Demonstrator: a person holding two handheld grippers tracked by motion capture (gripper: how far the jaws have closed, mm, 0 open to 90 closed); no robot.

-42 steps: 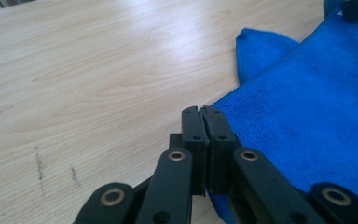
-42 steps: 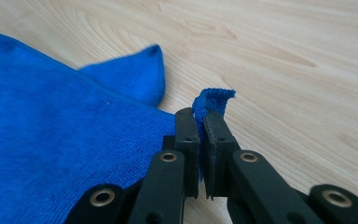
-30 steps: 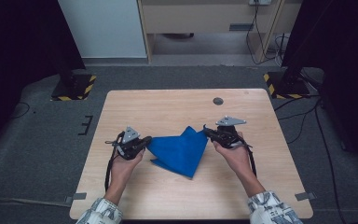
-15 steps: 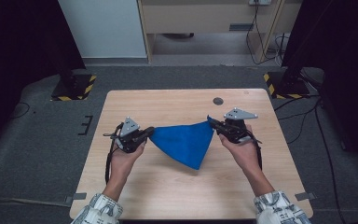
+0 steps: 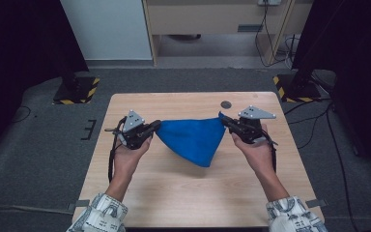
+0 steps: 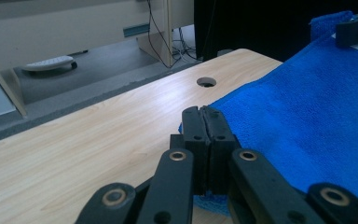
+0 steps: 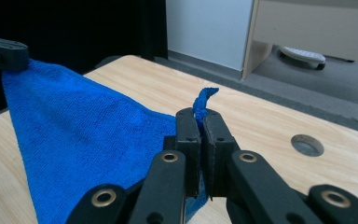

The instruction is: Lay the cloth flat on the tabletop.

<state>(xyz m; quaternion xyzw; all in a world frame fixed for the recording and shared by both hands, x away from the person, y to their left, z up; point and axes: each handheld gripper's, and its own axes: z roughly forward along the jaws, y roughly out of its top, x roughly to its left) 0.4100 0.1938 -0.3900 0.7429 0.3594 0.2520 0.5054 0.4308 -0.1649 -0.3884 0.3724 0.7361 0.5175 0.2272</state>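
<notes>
The microfibre cloth (image 5: 193, 139) is blue terry with a short, fuzzy, matt nap and a stitched hem along its top edge; the counter (image 5: 174, 193) beneath it is pale wood-grain laminate, smooth with a soft sheen; the left gripper (image 6: 206, 122) and right gripper (image 7: 199, 125) beside the cloth have matt black plastic fingers (image 6: 193, 135) with brass-coloured metal rivets; the floor around the counter is rough grey carpet.

Lighting even and overhead on the pale wooden table (image 5: 174, 193), surrounds at nine and three o'clock falling to near black; soft faint shadow under the blue cloth (image 5: 193, 137); high view slightly soft; gripper views sharp on cloth weave, background furniture blurred, mild sheen on the tabletop.
</notes>
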